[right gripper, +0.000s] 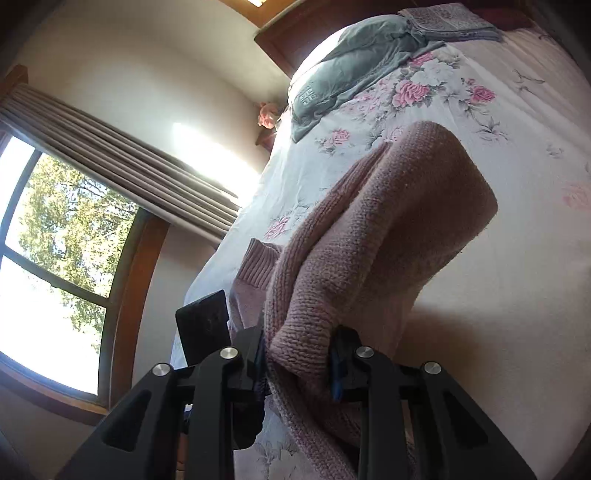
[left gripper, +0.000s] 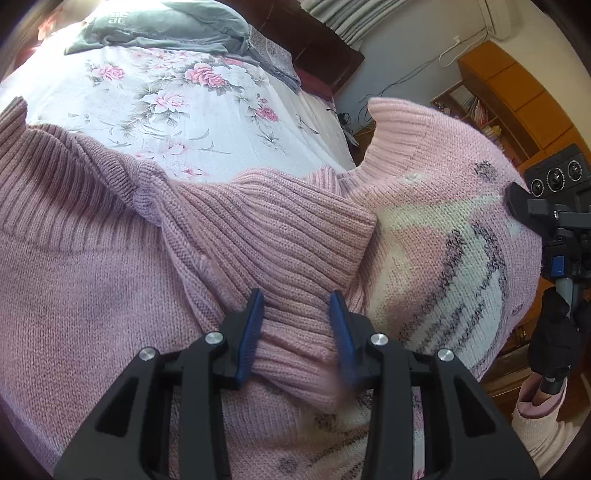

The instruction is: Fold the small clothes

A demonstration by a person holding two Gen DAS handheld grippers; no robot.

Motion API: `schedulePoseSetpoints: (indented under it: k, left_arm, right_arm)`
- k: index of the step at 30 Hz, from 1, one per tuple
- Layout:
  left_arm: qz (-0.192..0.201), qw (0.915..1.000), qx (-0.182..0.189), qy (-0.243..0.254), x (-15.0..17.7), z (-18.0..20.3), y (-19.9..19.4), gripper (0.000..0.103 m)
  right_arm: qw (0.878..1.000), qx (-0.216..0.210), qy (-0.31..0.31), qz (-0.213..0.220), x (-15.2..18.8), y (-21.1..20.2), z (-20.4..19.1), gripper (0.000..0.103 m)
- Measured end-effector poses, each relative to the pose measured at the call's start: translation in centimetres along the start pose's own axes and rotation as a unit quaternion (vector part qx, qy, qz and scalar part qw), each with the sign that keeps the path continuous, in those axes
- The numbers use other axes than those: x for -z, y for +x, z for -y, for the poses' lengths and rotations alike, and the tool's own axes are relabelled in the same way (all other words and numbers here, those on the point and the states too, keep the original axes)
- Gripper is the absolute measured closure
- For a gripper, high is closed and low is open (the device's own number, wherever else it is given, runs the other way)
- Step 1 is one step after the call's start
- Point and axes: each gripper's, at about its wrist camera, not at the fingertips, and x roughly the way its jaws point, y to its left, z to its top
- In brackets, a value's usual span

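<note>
Left tongs (left gripper: pixel 296 326) clenched on ribbed cuff (left gripper: pixel 288 251) of pink sweater (left gripper: pixel 74 295). Right tongs (right gripper: pixel 298 363) gripping sweater fold above floral bed (right gripper: pixel 517 258).

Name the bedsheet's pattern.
Pink roses with grey-green leaves on a white bedsheet, clearest in left wrist view.

Both tools are clamped: the left tool (left gripper: pixel 297 332) level, the right tool (right gripper: pixel 297 363) tilted upward.

Pink sweater (left gripper: pixel 110 295), rose-print white bedsheet (left gripper: pixel 207 125), grey garment (left gripper: pixel 155 29)
</note>
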Motion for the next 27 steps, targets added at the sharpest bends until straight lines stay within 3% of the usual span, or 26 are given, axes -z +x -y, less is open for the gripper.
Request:
schedulePoseSetpoints:
  k: [5,7,8,13,17,22,25,27]
  left_arm:
    - [0.015,0.9984,0.031,-0.044,0.8,-1.8,-2.4,0.066]
    - [0.024,0.9973,0.029,-0.062,1.2,-3.0,-3.9,0.065]
    - [0.029,0.9965,0.022,-0.075,1.4,-3.8,-4.7,0.059]
    - [0.069,0.9890,0.011,-0.130,1.1,-7.8,-8.9,0.056]
    - [0.087,0.9803,0.078,-0.159,-0.9,-8.8,-10.3,0.043]
    - [0.046,0.9813,0.105,-0.155,-4.1,-8.0,-8.1,0.024]
    - [0.017,0.9843,0.084,-0.154,-5.3,-8.2,-6.1,0.024]
    - [0.010,0.9837,0.090,-0.155,-6.0,-8.1,-5.2,0.024]
  right_arm:
    - [0.997,0.032,-0.052,-0.036,-0.5,4.4,-4.4,0.077]
    - [0.996,0.041,-0.059,-0.052,-0.1,6.1,-4.8,0.077]
    - [0.995,0.045,-0.060,-0.061,0.1,7.0,-4.8,0.077]
    - [0.991,0.066,-0.074,-0.091,1.9,10.4,-5.3,0.076]
    - [0.988,0.074,-0.084,-0.103,3.4,12.4,-5.4,0.075]
    - [0.990,0.069,-0.078,-0.094,4.3,12.6,-5.0,0.074]
    - [0.991,0.065,-0.075,-0.090,4.4,12.2,-4.6,0.074]
    - [0.991,0.063,-0.076,-0.089,4.4,12.1,-4.4,0.074]
